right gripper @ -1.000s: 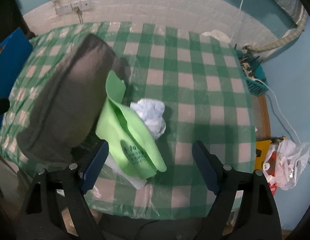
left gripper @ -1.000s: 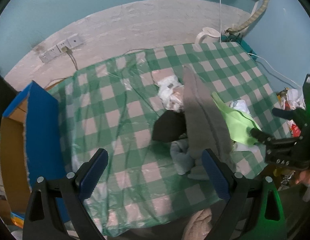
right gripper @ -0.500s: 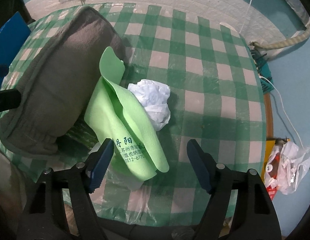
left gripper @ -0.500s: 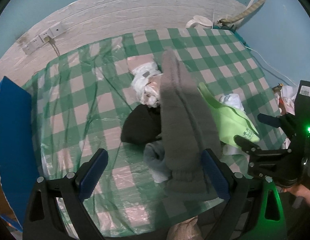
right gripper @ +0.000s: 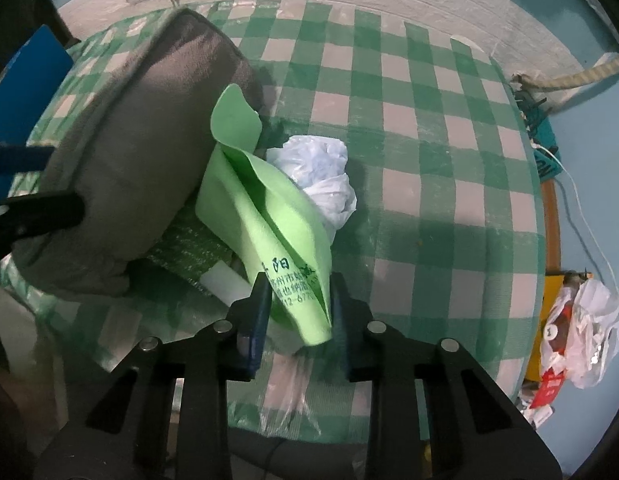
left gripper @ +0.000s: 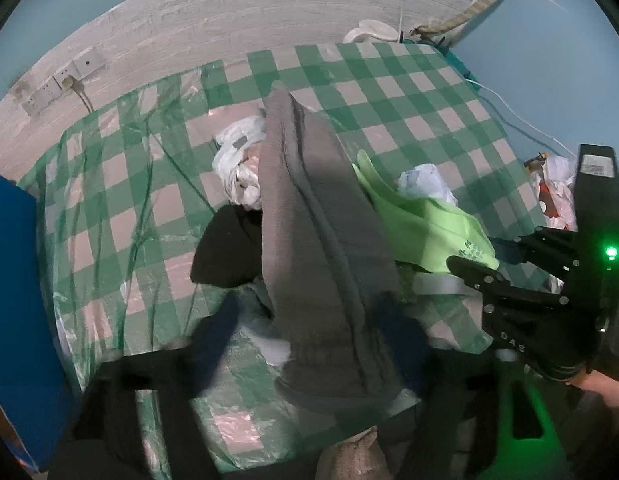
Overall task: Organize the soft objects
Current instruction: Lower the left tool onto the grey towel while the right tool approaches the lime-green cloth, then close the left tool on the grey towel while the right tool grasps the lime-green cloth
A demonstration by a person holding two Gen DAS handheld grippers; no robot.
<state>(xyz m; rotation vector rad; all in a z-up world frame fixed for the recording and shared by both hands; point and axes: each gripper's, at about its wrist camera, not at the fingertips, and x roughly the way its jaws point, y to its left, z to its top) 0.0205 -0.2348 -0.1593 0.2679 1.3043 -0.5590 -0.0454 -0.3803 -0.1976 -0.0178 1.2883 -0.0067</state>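
Right now my right tongs (right gripper: pixel 297 304) are pinched in on the printed end of the green cloth (right gripper: pixel 269 208), fingers nearly together with the fabric bunched between them. My left tongs (left gripper: pixel 305 340) are blurred in their own view; the fingers sit either side of the grey sock (left gripper: pixel 317 248) near its cuff, partly closed, but I cannot tell whether they have actually clamped it. The sock rears up from the pile at the near edge of the worktop (right gripper: pixel 429 128), leaning over the green cloth. Beside it sit a black soft item (left gripper: pixel 225 248), a crumpled white plastic bag (left gripper: pixel 241 160) and another pale bag (right gripper: pixel 321 176) touching the green cloth. Risks: the cloth is gripped at one thin end only, so a quick pull could slip it out; its far part lies partly under the sock, so lifting may drag the sock or the pale bag along. The clear plastic film (left gripper: pixel 121 184) over the checked cover could catch on a finger.
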